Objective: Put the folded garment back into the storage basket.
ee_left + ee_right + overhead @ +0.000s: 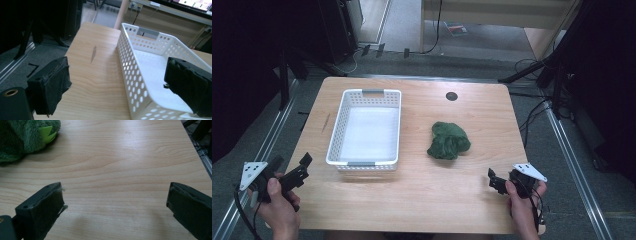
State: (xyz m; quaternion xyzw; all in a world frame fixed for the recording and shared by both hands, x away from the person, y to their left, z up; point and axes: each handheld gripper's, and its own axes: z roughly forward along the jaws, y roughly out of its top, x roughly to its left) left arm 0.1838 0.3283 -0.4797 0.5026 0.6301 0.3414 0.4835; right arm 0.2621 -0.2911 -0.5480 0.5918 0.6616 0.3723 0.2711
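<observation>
A green plush toy [448, 141] lies crumpled on the wooden table, right of centre. A white perforated basket [343, 113] with nothing in it stands to the left of it. My left gripper [293, 161] hovers at the table's front left corner, open with nothing between its jaws. In the left gripper view this gripper [117, 65] faces the basket's near corner [136, 82]. At the front right, my right gripper [498, 181] is open as well and holds nothing. In the right gripper view that gripper [115, 187] straddles bare wood, with the plush toy [22, 135] ahead at upper left.
A round black grommet [451, 96] sits in the tabletop near the far edge. A dark streak [326, 122] marks the wood left of the basket. Metal rails, stand legs and cables [532, 115] surround the table on the floor.
</observation>
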